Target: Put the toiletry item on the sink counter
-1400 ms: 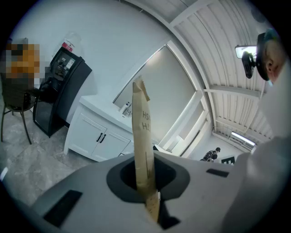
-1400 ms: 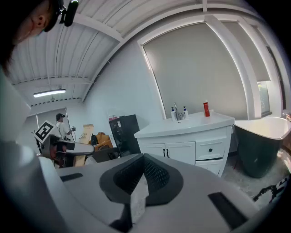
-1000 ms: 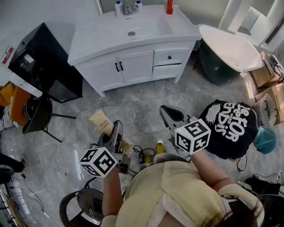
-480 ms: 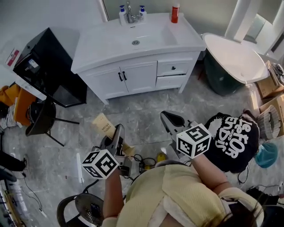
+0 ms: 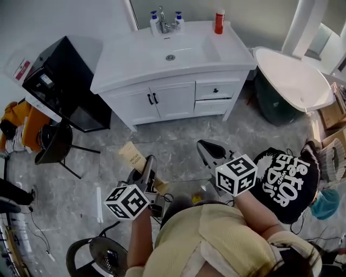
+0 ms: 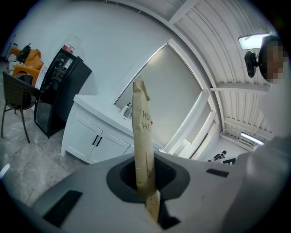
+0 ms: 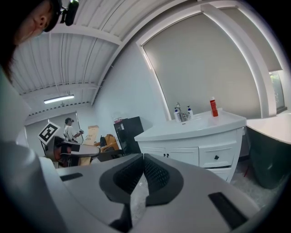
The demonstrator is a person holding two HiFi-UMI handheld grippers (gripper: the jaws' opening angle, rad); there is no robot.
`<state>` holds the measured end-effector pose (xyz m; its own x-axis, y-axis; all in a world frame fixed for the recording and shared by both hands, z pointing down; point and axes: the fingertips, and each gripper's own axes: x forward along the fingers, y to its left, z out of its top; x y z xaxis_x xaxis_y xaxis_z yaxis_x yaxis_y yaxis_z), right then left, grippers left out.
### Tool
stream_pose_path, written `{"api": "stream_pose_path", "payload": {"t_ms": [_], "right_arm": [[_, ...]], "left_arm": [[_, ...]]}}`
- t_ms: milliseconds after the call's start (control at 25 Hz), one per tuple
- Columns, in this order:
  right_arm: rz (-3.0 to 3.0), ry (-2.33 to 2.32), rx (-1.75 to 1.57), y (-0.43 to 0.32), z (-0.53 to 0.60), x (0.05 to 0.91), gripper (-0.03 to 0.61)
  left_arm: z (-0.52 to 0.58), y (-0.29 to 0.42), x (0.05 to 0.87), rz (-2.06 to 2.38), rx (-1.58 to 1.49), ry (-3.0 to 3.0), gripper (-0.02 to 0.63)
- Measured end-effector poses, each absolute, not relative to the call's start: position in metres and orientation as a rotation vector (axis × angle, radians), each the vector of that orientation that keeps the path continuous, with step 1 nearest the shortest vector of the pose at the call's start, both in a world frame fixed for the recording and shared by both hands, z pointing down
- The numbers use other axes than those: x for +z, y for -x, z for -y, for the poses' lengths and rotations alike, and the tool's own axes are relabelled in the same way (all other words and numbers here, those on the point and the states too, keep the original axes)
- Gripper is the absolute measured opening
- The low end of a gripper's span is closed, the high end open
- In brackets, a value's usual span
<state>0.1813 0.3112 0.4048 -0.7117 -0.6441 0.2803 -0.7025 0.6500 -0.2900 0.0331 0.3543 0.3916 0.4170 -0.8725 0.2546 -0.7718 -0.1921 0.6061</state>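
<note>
The toiletry item is a flat tan cardboard box [image 5: 132,156] with dark print. My left gripper [image 5: 148,164] is shut on its lower end, low over the grey floor. In the left gripper view the box [image 6: 141,132] stands upright out of the jaws of the left gripper [image 6: 145,170]. My right gripper [image 5: 205,147] is level with it to the right, shut and empty. In the right gripper view the ribbed pads [image 7: 154,172] of the right gripper [image 7: 142,159] meet at the tips. The white sink counter [image 5: 130,59] stands ahead, across the floor.
On the counter are a faucet [image 5: 162,13], two blue-capped pump bottles [image 5: 178,19] and a red bottle [image 5: 219,20]. A black cabinet [image 5: 59,81] stands left of the vanity, a white tub [image 5: 292,73] right. A dark chair [image 5: 54,142] and a black printed bag [image 5: 286,169] flank me.
The vanity has slid lower and nearer in the head view as I move toward it. Both grippers keep their poses, the left still holding the box.
</note>
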Motion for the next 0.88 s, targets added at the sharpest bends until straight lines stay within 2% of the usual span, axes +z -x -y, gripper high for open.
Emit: {"api": "stream_pose_path", "payload": {"t_ms": [440, 880], "right_arm": [[2.697, -1.135, 0.593, -0.194, -0.307, 0.410, 0.026], [2.669, -1.124, 0.584, -0.170, -0.279, 0.419, 0.026]], "left_arm": [[-0.348, -0.043, 0.394, 1.396, -0.139, -1.999, 0.037], [-0.307, -0.035, 0.394, 1.358, -0.117, -2.051, 0.037]]}}
